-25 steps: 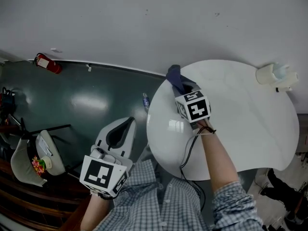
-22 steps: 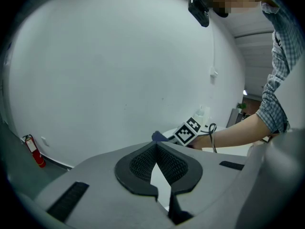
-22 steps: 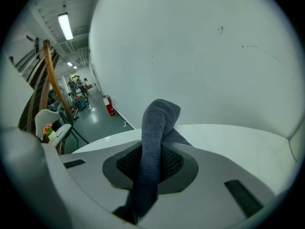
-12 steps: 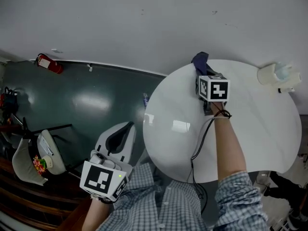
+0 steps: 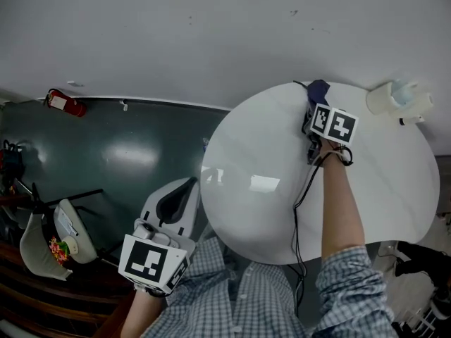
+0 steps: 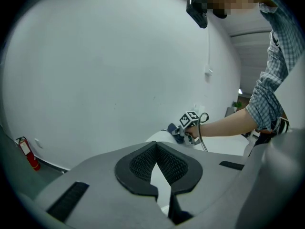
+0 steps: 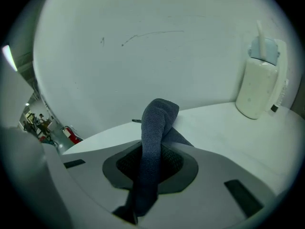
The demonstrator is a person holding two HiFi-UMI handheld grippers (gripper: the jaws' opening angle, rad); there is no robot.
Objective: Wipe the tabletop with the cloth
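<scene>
The round white table [image 5: 268, 189] fills the right of the head view. My right gripper [image 5: 315, 106] is at the table's far edge, near the wall, shut on a dark blue cloth [image 5: 318, 90]. In the right gripper view the cloth [image 7: 155, 137] runs up between the jaws and folds over onto the tabletop [image 7: 214, 128]. My left gripper [image 5: 184, 183] hangs off the table at the lower left, over the floor, shut with nothing in it. The left gripper view shows its closed jaws [image 6: 159, 175] and, far off, the right gripper's cube [image 6: 190, 120] by the cloth [image 6: 172, 128].
A white dispenser-like container [image 5: 394, 98] stands at the table's far right, close to the cloth [image 7: 259, 80]. A cable trails from the right gripper along the arm. A red fire extinguisher [image 5: 60, 102] sits by the wall on the dark green floor. Chairs [image 5: 60, 234] stand at the far left.
The right gripper has dragged the cloth from the table's left rim along the far edge to the right, toward the white container. The left gripper has hardly moved.
</scene>
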